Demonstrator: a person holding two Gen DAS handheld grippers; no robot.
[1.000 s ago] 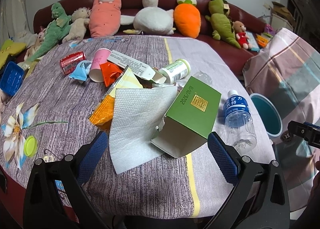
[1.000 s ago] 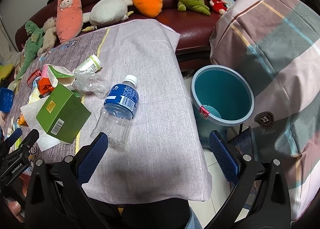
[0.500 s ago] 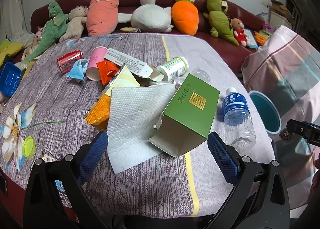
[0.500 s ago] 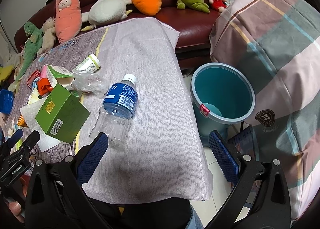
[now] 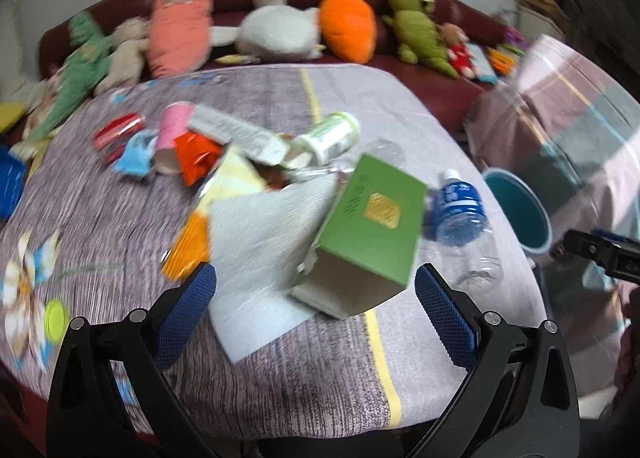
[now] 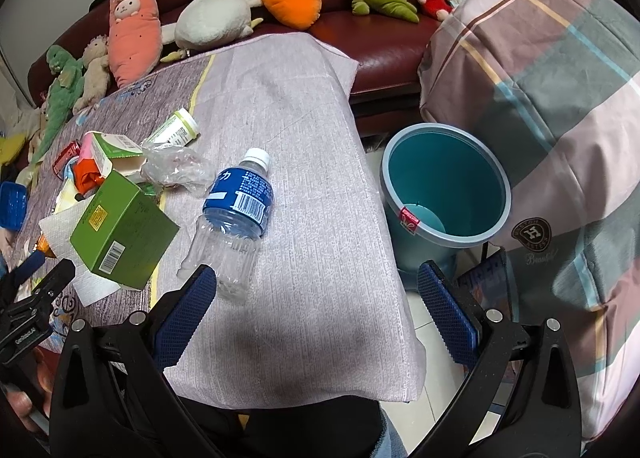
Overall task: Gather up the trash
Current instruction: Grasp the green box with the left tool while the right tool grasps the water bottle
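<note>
- while both spread wide and hold nothing, the left gripper faces the green box and the right gripper the water bottle.
- box lies on white paper on the table.
- beyond, the teal bin stands on the floor beside it.

Bare cloth-covered table right of clear blue-labelled plastic bottle, open path to teal round plastic bin past table edge, green cardboard box on white paper towel crowding bottle's left, litter pile behind.
</note>
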